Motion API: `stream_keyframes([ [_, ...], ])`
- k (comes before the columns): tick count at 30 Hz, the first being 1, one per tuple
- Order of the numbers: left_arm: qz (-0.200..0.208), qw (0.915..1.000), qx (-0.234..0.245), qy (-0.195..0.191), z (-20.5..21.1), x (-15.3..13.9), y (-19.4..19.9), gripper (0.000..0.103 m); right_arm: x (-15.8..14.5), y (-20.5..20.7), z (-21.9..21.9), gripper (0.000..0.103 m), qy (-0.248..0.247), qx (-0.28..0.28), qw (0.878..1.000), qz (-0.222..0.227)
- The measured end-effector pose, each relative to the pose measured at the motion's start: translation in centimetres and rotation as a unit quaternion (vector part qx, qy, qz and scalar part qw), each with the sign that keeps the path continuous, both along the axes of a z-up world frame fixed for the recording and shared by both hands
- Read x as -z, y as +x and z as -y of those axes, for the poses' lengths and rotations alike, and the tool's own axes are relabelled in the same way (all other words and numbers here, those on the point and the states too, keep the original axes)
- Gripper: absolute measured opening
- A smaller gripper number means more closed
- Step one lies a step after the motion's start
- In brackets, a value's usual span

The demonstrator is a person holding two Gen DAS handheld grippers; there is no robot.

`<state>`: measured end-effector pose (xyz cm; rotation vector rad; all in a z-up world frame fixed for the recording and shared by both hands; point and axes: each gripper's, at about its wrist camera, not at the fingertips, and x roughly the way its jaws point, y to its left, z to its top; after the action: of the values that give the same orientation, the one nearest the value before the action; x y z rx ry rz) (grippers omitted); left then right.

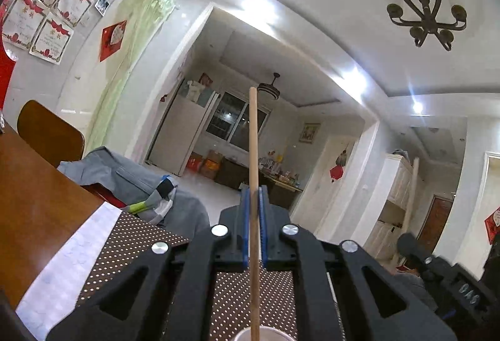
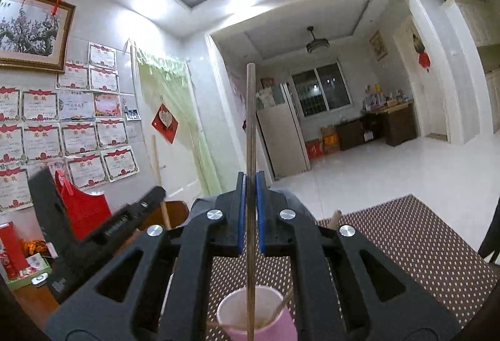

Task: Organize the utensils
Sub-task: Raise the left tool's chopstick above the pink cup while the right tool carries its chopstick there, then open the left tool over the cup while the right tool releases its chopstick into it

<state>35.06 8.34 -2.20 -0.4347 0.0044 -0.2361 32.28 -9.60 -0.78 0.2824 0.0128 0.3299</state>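
My left gripper (image 1: 253, 189) is shut on a light wooden chopstick (image 1: 253, 138) that stands upright between its blue pads. The chopstick's lower end hangs over the white rim of a cup (image 1: 265, 333) at the bottom edge of the left wrist view. My right gripper (image 2: 250, 177) is shut on a darker chopstick (image 2: 250, 122), also upright. Its lower part reaches down over the mouth of a pink paper cup (image 2: 259, 320). More thin sticks (image 2: 281, 305) lean inside that cup. The left gripper (image 2: 157, 194) and its light chopstick (image 2: 157, 172) show to the left in the right wrist view.
The cup stands on a brown dotted placemat (image 2: 406, 241) on a wooden table (image 1: 31, 200). Another stick end (image 2: 335, 217) pokes up behind my right gripper. A white sheet (image 1: 72, 263), grey clothing (image 1: 125, 178), a chair back (image 1: 47, 131) and a red bag (image 2: 84, 210) lie to the left.
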Motion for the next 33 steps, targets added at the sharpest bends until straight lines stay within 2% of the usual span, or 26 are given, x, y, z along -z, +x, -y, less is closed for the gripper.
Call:
stream_keyframes([
  [7,-0.008,0.9998,0.016,-0.011,0.4,1.6,2.1,0.006,0.8,1.4,0.1,0.007,0.008,0.001,1.000,0.016],
  [15,-0.025,0.9992,0.028,0.011,1.4,3.0,2.9,0.006,1.4,2.3,0.0,0.007,0.011,-0.003,1.000,0.012],
  [24,-0.044,0.9973,0.041,0.043,1.5,3.8,0.2,0.006,2.6,1.1,-0.3,0.007,-0.015,-0.012,1.000,-0.012],
  [31,-0.063,0.9953,0.049,0.054,1.6,3.8,-1.4,0.007,4.0,-0.4,-1.0,0.007,-0.047,-0.007,0.998,-0.038],
  [32,-0.066,0.9951,0.050,0.055,1.6,3.8,-1.7,0.008,4.1,-0.4,-1.1,0.007,-0.050,-0.008,0.998,-0.043],
  [33,-0.068,0.9948,0.049,0.057,1.6,3.7,-1.8,0.016,4.3,-0.5,-1.2,0.007,-0.054,-0.008,0.997,-0.050],
])
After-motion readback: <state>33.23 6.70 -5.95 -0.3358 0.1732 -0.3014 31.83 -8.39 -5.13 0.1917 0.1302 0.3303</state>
